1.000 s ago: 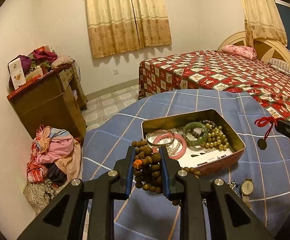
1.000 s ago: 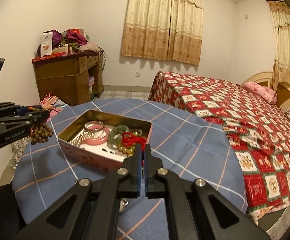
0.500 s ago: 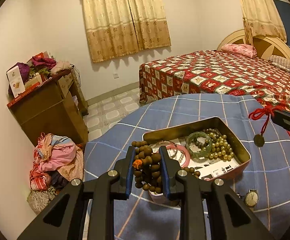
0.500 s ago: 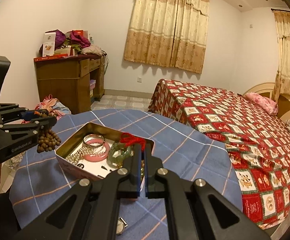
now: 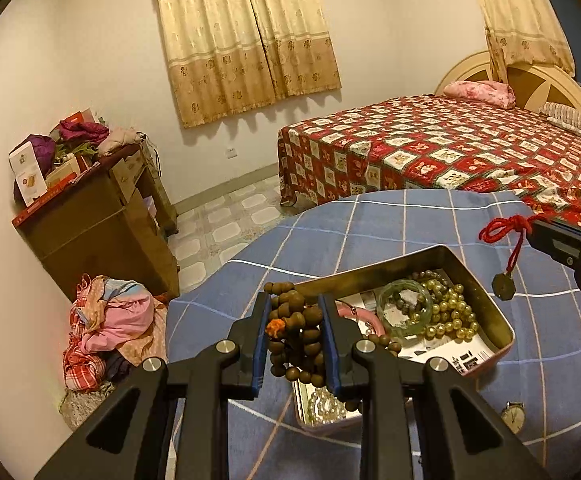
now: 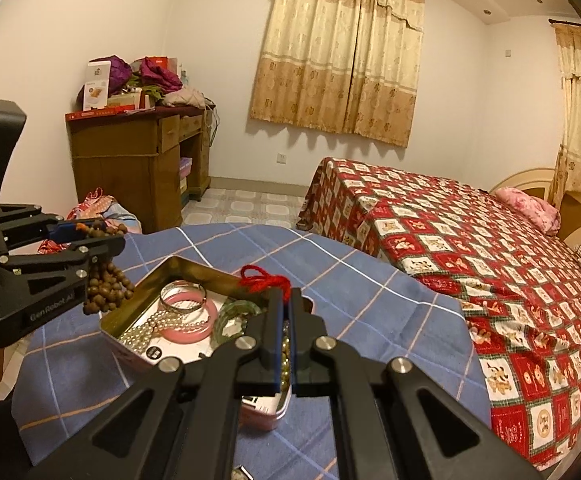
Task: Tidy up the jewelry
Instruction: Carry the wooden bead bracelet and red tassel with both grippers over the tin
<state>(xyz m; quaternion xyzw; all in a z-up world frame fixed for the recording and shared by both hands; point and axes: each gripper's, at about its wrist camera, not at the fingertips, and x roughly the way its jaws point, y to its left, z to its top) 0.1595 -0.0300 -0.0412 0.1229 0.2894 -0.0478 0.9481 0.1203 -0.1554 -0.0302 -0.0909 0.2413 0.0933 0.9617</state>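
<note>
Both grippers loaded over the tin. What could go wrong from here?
1. The wooden bead strand dangles in loops from the left gripper; part could land outside the tin.
2. The right gripper pinches only the red cord; its pendant hangs free beside the tin's rim and could swing past it.

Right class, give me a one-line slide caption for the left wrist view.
Left gripper holds brown wooden beads over the jewelry tin; right gripper dangles a red-corded pendant nearby.
</note>
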